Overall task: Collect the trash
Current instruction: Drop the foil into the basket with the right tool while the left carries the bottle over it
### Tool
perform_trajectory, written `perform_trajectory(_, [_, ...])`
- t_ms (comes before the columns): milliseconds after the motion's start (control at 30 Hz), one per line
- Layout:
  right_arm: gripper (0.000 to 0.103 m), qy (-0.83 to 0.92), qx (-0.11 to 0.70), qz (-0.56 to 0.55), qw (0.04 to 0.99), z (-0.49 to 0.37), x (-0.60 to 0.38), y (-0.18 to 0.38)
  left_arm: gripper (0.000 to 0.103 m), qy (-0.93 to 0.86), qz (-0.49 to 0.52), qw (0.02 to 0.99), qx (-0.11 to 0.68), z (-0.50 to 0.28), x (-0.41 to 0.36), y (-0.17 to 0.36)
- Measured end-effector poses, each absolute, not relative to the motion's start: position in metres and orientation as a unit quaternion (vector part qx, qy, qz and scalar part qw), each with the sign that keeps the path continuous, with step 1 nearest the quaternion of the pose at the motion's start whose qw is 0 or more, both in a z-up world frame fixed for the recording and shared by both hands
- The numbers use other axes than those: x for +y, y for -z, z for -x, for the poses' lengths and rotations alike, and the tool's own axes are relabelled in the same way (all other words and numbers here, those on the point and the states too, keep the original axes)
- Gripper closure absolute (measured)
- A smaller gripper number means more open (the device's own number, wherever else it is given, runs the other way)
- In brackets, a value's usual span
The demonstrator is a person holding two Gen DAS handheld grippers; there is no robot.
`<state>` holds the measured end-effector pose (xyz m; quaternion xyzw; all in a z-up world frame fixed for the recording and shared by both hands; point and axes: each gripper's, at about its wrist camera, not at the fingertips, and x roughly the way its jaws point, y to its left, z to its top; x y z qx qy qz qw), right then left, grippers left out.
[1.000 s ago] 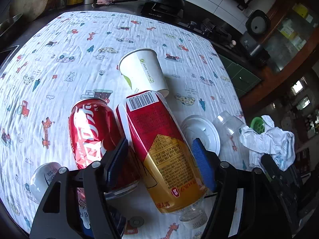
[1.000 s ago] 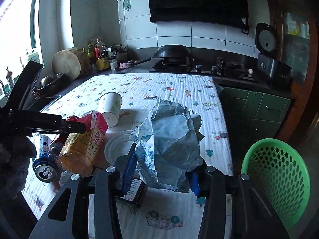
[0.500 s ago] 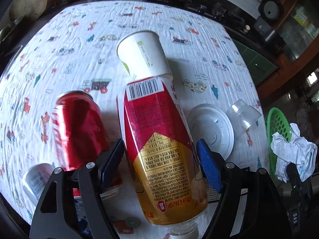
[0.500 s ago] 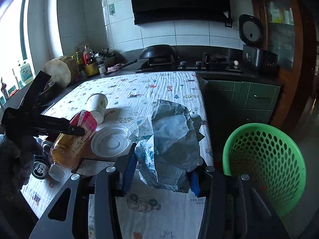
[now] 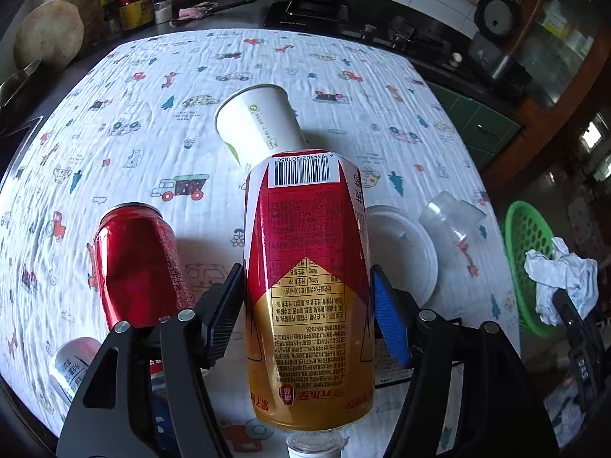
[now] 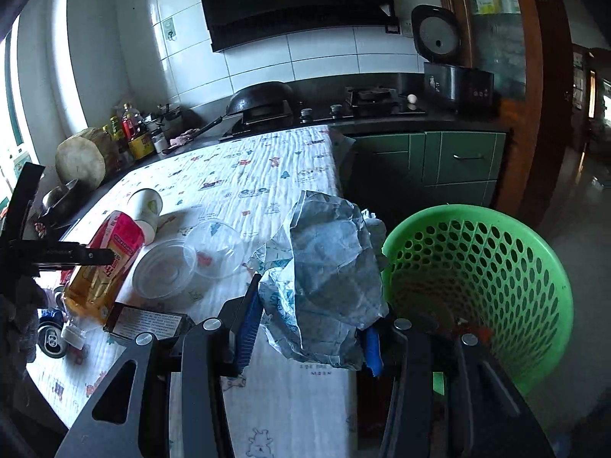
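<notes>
left gripper [image 5: 307,305] jaws clamp the red-and-gold tea bottle [image 5: 309,286], cap toward the camera, above the patterned tablecloth [image 5: 191,76]. right gripper [image 6: 309,320] jaws pinch crumpled paper [image 6: 328,278] at the table edge, just beside the green basket [image 6: 534,267]. red can [image 5: 137,259] lies left of the bottle; paper cup [image 5: 259,126] beyond it.

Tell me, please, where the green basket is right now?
In the right wrist view, the green basket stands beside the table's right edge, just right of the crumpled paper.

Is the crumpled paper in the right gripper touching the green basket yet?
Cannot tell. In the right wrist view the crumpled paper overlaps the rim of the green basket with no gap visible, but depth is unclear.
</notes>
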<state>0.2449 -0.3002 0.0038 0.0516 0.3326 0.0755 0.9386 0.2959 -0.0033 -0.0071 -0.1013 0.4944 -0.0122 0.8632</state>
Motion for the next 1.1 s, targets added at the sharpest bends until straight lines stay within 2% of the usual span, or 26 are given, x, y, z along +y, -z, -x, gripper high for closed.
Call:
perform_trajectory(333, [0.059, 0.014, 0.35, -0.054, 0.935, -0.269, -0.36, 0.008, 0.039, 0.086, 0.097, 0.885, 0.447, -0.28, -0.023, -0.047])
perform_trajectory(600, [0.031, 0.063, 0.362, -0.065, 0.928, -0.278, -0.41, 0.022, 0.039, 0.159, 0.068, 0.888, 0.426, -0.286, -0.08, -0.072])
perform_trajectory(733, [0.031, 0.074, 0.36, -0.071, 0.927, -0.269, -0.426, 0.021, 0.039, 0.204, 0.059, 0.882, 0.421, -0.294, -0.118, -0.078])
perform_trajectory(867, [0.02, 0.078, 0.348, -0.066, 0.932, -0.25, -0.433, 0.017, 0.039, 0.252, 0.044, 0.872, 0.417, -0.302, -0.162, -0.08])
perform_trajectory(1100, [0.015, 0.084, 0.322, -0.076, 0.94, -0.21, -0.448, 0.008, 0.039, 0.311, 0.014, 0.846, 0.433, -0.323, -0.249, -0.065])
